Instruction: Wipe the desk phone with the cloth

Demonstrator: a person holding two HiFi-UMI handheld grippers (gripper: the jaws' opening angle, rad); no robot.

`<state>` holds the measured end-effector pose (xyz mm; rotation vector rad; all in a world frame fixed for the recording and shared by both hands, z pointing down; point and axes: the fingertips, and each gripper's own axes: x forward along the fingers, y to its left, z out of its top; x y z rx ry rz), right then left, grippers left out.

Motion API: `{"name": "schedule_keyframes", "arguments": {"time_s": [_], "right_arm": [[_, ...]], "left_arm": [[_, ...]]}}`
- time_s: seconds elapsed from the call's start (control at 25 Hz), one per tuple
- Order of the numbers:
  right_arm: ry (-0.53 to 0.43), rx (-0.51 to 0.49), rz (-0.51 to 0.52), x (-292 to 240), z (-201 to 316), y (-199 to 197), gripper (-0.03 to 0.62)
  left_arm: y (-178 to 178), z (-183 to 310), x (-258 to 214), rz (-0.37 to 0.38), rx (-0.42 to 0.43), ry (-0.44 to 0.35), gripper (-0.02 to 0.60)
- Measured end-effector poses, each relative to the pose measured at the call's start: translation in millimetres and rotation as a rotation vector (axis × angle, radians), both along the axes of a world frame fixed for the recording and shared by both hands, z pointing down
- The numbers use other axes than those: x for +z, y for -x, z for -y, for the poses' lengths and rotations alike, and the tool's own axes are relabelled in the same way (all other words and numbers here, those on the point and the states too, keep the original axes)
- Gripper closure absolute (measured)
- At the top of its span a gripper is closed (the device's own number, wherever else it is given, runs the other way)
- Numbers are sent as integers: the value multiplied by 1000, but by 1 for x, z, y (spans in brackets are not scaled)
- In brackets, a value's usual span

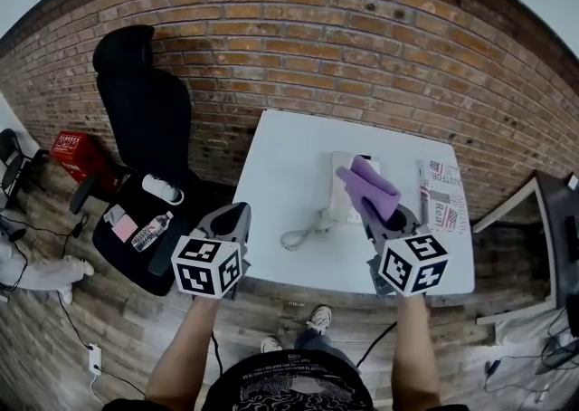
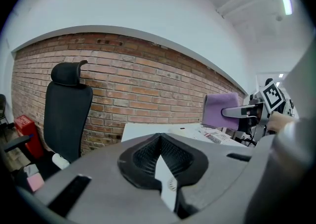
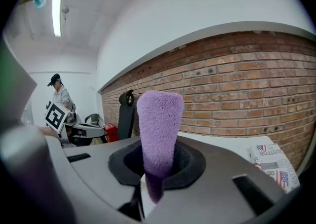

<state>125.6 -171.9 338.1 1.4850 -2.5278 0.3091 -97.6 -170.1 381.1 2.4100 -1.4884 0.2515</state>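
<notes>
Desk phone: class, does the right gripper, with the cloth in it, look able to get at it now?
Probably yes. The right gripper, shut on the purple cloth, is held over the desk phone, and nothing shows between them.

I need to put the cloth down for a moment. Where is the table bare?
The left half of the table is bare, from the far edge down to the coiled cord. A narrower bare strip runs along the near edge, before the desk phone. The right side is crowded: the phone, with the newspaper close beside it.
</notes>
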Motion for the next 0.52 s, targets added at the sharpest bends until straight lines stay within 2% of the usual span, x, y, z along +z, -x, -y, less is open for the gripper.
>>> {"name": "schedule_keyframes", "arguments": {"time_s": [0.52], "right_arm": [[4, -15, 1, 4, -6, 4, 551]], "left_arm": [[-5, -6, 5, -2, 8, 9, 577]]}}
